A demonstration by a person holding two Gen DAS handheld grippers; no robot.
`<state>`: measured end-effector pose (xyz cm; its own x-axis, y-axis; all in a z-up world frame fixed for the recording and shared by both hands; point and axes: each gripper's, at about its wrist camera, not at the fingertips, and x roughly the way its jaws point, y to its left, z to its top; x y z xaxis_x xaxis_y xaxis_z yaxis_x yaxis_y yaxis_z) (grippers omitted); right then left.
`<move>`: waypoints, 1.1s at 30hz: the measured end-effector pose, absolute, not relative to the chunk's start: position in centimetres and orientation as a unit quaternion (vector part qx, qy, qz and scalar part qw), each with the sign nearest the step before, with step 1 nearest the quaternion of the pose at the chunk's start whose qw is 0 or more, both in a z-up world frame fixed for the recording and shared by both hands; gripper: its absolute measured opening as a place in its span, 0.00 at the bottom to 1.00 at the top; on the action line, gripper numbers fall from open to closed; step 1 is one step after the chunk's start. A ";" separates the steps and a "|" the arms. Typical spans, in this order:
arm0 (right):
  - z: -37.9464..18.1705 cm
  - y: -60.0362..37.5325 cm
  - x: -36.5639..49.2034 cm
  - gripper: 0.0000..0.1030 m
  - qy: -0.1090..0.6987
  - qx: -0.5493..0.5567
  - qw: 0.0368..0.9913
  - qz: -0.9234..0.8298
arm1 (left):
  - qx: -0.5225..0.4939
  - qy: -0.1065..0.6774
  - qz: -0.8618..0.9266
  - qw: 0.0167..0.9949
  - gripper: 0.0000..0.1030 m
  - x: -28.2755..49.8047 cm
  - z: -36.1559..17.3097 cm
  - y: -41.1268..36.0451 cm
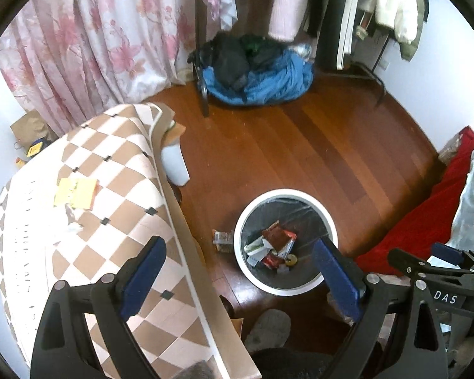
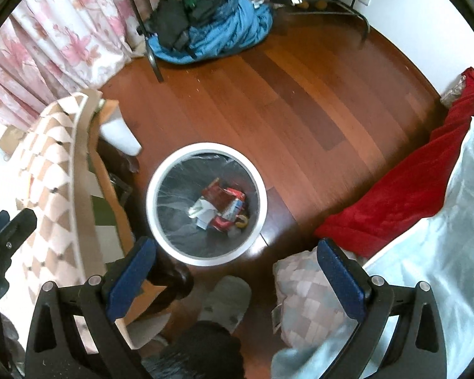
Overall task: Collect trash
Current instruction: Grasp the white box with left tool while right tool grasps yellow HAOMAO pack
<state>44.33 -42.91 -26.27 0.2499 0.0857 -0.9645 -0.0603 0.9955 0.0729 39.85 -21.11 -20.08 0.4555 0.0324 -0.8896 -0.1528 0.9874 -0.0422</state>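
A round white trash bin point(image 1: 327, 218) with a dark liner stands on the wooden floor; it also shows in the right wrist view point(image 2: 259, 186). Several wrappers and papers point(image 1: 273, 246) lie inside it point(image 2: 221, 208). A small wrapper point(image 1: 222, 240) lies on the floor left of the bin. A yellow paper point(image 1: 75, 192) and white crumpled scraps point(image 1: 71, 224) lie on the checkered table point(image 1: 126, 195). My left gripper point(image 1: 240, 271) is open and empty, above the table edge and bin. My right gripper point(image 2: 237, 271) is open and empty, above the bin's near side.
A blue and black pile of clothes point(image 1: 259, 72) lies by a clothes rack at the back. Pink floral curtains point(image 1: 88, 41) hang at the left. A red blanket point(image 2: 404, 189) and pale bedding point(image 2: 452, 252) are at the right. A grey slipper point(image 2: 227, 300) is below.
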 end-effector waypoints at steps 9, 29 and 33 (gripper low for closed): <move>-20.4 -37.3 43.7 1.00 0.587 0.034 0.801 0.112 | -0.072 0.493 0.129 0.858 0.93 37.3 -16.9 -13.5; -33.3 6.1 50.2 0.79 0.592 -0.274 0.678 0.338 | -0.152 0.554 0.375 0.727 0.93 27.5 -31.6 13.9; -34.1 9.0 49.3 0.80 0.587 -0.296 0.654 0.374 | -0.151 0.552 0.374 0.730 0.93 26.9 -31.7 14.8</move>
<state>49.33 9.04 -34.12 0.0308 0.1421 -0.9894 -0.8372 0.5445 0.0521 26.95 14.82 -31.72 0.1114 0.3803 -0.9182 -0.7125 0.6747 0.1930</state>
